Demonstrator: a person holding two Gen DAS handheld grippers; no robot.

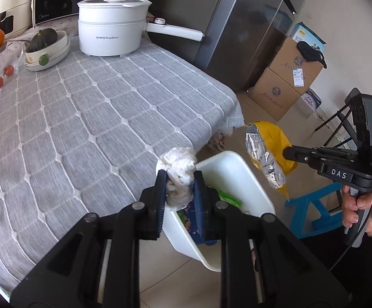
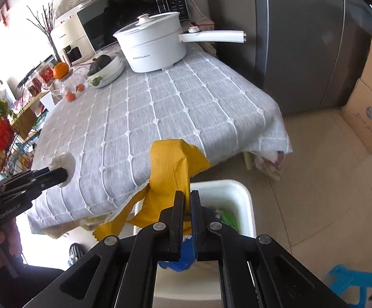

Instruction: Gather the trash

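Two pieces of trash, one per gripper. Left gripper (image 1: 180, 187): jaws narrow, clamped on a crumpled white tissue wad (image 1: 179, 172), puffy and creased, at the table edge above the white bin (image 1: 237, 164). Right gripper (image 2: 186, 205): jaws nearly together, pinching a yellow snack wrapper (image 2: 170, 169), foil-lined inside, crimped seam, hanging above the bin. Bin already holds green and blue packaging.

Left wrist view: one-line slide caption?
Left gripper clamps crumpled tissue above white bin; right gripper carries yellow wrapper.
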